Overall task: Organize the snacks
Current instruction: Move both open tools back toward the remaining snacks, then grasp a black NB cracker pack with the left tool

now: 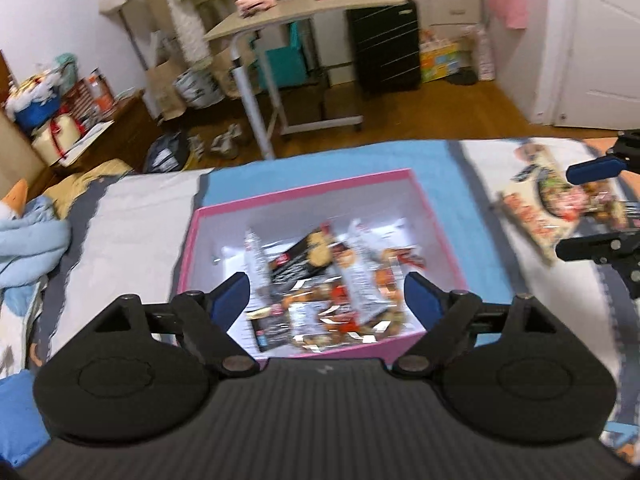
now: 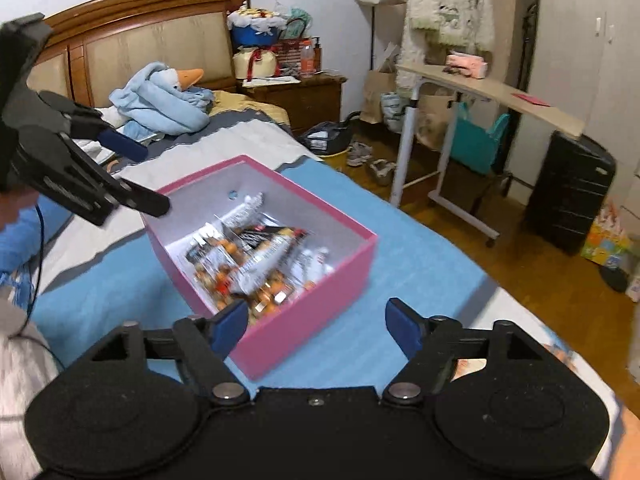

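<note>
I'm working in a lived-in home bedroom.
I see a bed (image 2: 360,216) with a wooden headboard (image 2: 140,20), a nightstand (image 2: 304,98), a plush goose (image 2: 176,80) in a blue blanket, shoes (image 2: 372,160) on the wood floor, and a black suitcase (image 2: 568,200).

Box (image 1: 316,196) sits on the bed (image 1: 132,208), snack packets (image 1: 320,280) piled inside. One packet (image 1: 540,208) lies on the bed right of the box (well apart). Desk (image 1: 304,8) stands on the floor beyond; nightstand (image 2: 304,96) beside the headboard (image 2: 152,40).
</note>
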Motion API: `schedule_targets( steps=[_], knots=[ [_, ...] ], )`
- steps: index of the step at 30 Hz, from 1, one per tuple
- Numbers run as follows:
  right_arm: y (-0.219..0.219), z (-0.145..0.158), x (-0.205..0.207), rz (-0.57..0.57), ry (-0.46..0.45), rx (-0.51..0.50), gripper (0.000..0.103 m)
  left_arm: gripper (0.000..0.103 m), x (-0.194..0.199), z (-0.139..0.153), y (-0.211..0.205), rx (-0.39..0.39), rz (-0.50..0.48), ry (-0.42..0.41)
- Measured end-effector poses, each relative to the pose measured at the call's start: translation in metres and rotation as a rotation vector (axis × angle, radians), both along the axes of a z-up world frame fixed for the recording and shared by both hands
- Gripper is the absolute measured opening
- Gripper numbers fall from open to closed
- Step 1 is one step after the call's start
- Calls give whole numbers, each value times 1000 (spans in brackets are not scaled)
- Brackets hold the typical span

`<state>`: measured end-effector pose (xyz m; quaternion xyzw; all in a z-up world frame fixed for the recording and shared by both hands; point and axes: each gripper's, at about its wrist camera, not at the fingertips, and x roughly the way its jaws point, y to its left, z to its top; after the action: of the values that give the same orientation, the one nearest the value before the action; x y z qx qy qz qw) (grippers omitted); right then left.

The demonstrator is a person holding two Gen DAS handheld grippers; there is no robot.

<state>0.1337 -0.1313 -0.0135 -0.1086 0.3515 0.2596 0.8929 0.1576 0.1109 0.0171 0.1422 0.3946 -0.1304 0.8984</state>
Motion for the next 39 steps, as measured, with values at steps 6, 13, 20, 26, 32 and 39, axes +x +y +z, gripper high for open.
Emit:
schedule_targets(
  steps=[6,13,20,26,32,39],
  knots=[
    [-59,4,-45,-66,-30,-43,82,88,-28,7,-34,-9,-94,-2],
    [-131,-11,-86,-210,-8,-92,90,91,-50,-2,-88,-33,-217,11],
    [-189,-51,-108,-392,17,-44,99,96,-55,-48,-154,-78,-323,62],
    [-223,-98,-100,-447,23,-103,99,96,-56,-88,-216,-113,-389,52],
    [-259,-146,-82,-489,53,-48,99,96,-43,-120,-281,-188,-455,163],
    [-286,-182,-71,-531,52,113,100,94,-22,-141,-336,-272,-402,169]
  ],
)
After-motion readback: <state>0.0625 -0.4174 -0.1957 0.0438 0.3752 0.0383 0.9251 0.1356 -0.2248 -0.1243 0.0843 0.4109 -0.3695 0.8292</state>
